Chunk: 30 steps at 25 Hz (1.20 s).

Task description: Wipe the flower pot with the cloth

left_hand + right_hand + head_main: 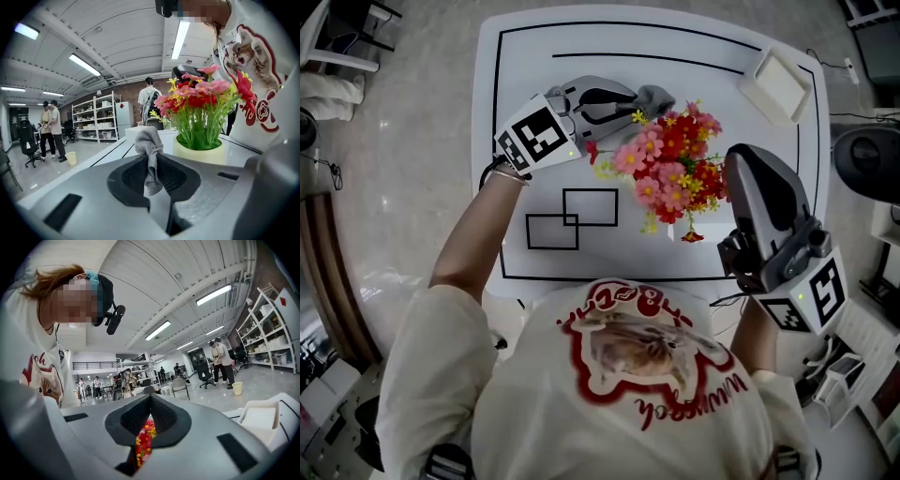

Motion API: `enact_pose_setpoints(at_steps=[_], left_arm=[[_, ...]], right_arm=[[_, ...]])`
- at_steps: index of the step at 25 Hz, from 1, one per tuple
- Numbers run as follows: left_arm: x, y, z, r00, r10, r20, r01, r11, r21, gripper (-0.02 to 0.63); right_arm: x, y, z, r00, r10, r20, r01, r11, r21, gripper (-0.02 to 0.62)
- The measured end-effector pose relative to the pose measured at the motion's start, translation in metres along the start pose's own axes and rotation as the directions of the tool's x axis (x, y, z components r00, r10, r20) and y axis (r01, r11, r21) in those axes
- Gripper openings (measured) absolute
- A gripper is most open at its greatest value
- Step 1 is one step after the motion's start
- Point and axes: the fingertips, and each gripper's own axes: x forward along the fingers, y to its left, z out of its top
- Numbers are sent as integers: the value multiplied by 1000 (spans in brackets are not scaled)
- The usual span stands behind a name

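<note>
A cream flower pot [199, 153] holding pink, red and yellow flowers [670, 164] stands on the white table [525, 66]; in the head view the blooms hide the pot. My left gripper [645, 96] is just left of the flowers, shut on a grey cloth [149, 146] that sticks up from its jaws. The cloth [656, 95] hangs a short way from the pot, not touching it. My right gripper [739, 159] sits at the flowers' right side, shut with nothing held. Through the slit below its closed jaws, the right gripper [149, 401] view shows the flowers [145, 439].
A white rectangular tray [778, 84] lies at the table's far right corner, and the tray [260, 420] shows in the right gripper view too. Black outlined rectangles [572, 220] mark the near table. Shelves, chairs and several people stand in the room behind.
</note>
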Motion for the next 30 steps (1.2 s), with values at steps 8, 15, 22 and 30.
enact_pose_setpoints(at_steps=[8, 15, 22, 30], left_arm=[[4, -11, -2, 996, -93, -16, 93, 996, 11, 51], [5, -21, -8, 991, -124, -59, 126, 992, 27, 51], [0, -21, -8, 994, -101, -51, 102, 995, 20, 51], [-4, -22, -9, 995, -84, -48, 84, 996, -1, 51]], right_arm=[[-1, -5, 0, 1000, -9, 17, 8, 1000, 25, -2], [2, -5, -3, 1000, -22, -3, 22, 1000, -20, -2], [0, 0, -1, 1000, -16, 6, 16, 1000, -24, -2], [0, 4, 5, 1000, -14, 10, 15, 999, -36, -2]])
